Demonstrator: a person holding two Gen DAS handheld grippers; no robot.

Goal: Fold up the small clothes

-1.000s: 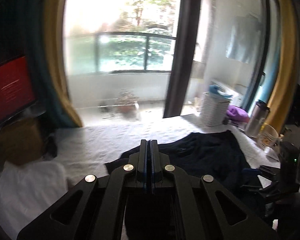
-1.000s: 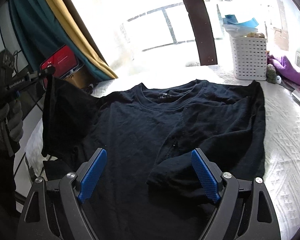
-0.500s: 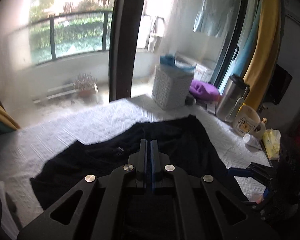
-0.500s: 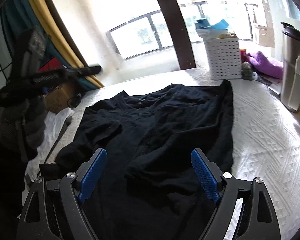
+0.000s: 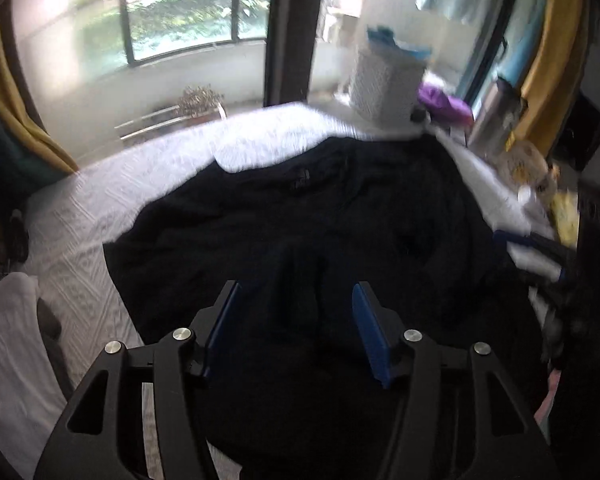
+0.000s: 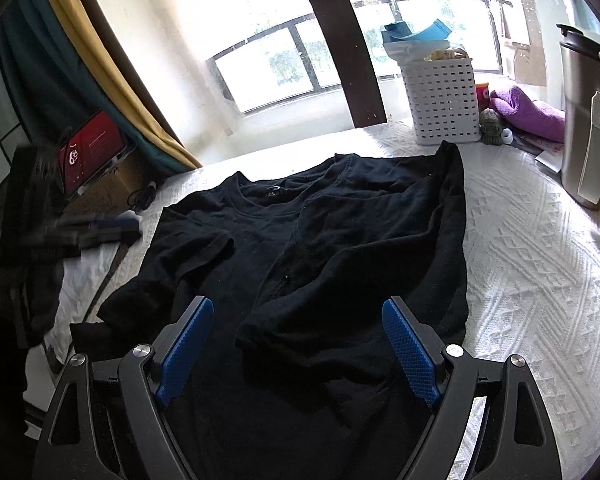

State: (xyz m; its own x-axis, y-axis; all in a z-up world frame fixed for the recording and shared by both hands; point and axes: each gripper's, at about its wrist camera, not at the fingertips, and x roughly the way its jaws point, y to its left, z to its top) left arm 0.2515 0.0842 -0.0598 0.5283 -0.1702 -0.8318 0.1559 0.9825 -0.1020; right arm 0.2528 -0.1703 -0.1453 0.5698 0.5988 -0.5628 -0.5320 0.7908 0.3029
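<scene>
Black T-shirt (image 6: 340, 240) lying on the white textured bedspread (image 6: 532, 272), collar toward the window, one sleeve (image 6: 196, 252) folded in over the body. Left gripper (image 5: 296, 320) above the shirt, jaws opening, blue pads (image 5: 370, 332) apart with a dark ridge of fabric seen between them but not pressed; the view is blurred. Right gripper (image 6: 296, 344) over the near part of the shirt, jaws spread wide, pads (image 6: 408, 356) clear of the cloth. White perforated basket (image 6: 440, 100), purple cloth (image 6: 528, 114) and steel tumbler (image 6: 584, 120) at the far right of the bed
</scene>
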